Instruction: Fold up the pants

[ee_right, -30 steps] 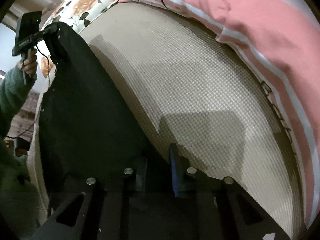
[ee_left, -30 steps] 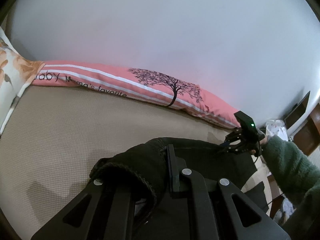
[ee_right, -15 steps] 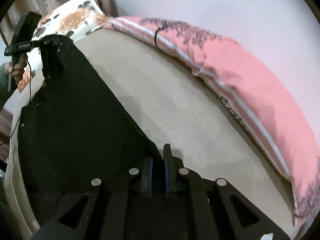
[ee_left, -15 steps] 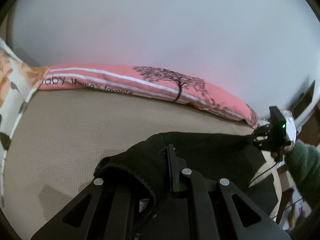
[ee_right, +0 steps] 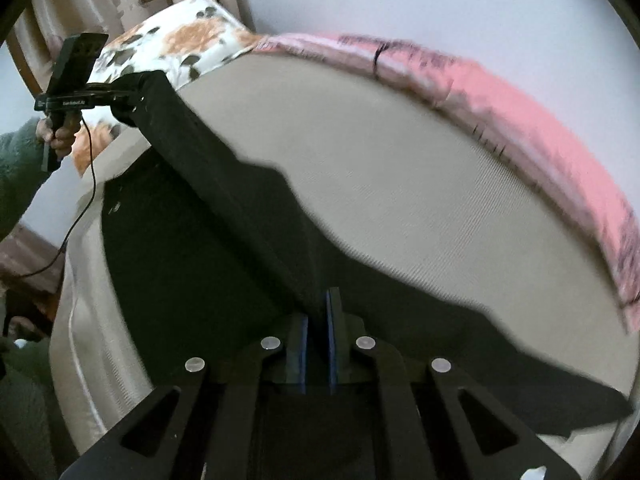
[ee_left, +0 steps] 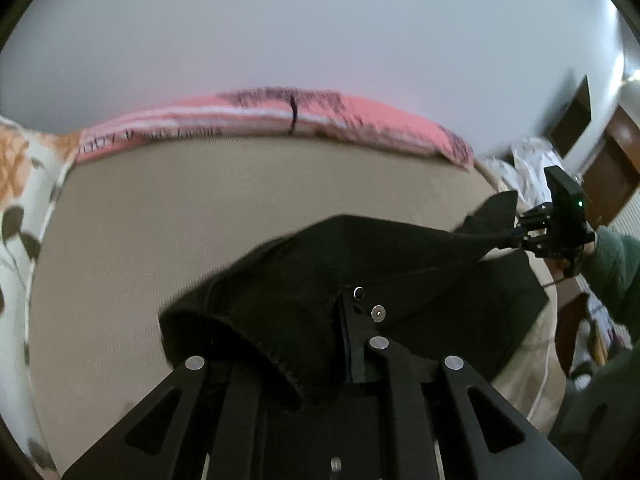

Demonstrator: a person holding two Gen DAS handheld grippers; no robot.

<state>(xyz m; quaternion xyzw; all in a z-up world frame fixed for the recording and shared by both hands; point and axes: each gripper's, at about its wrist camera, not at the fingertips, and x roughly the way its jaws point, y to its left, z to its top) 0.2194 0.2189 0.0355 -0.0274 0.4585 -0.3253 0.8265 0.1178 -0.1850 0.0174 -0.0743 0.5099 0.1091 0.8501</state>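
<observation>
Black pants hang stretched between my two grippers above a beige bed mat. In the left wrist view my left gripper pinches the thick waistband, which drapes over and hides one finger; its jaws are opening slightly with the cloth still pressed between them. At the far right, my right gripper holds the other end. In the right wrist view my right gripper is shut on a fold of the pants. The taut edge runs up to my left gripper, held by a hand.
A pink striped pillow with a tree print lies along the wall at the mat's far edge. A floral pillow sits at one end of the bed. A green sleeve and dark wooden furniture stand beyond the bed's edge.
The right gripper's jaws closed on the pants' edge. Both grippers rose and moved apart, so the cloth now hangs taut between them instead of lying flat on the mat.
</observation>
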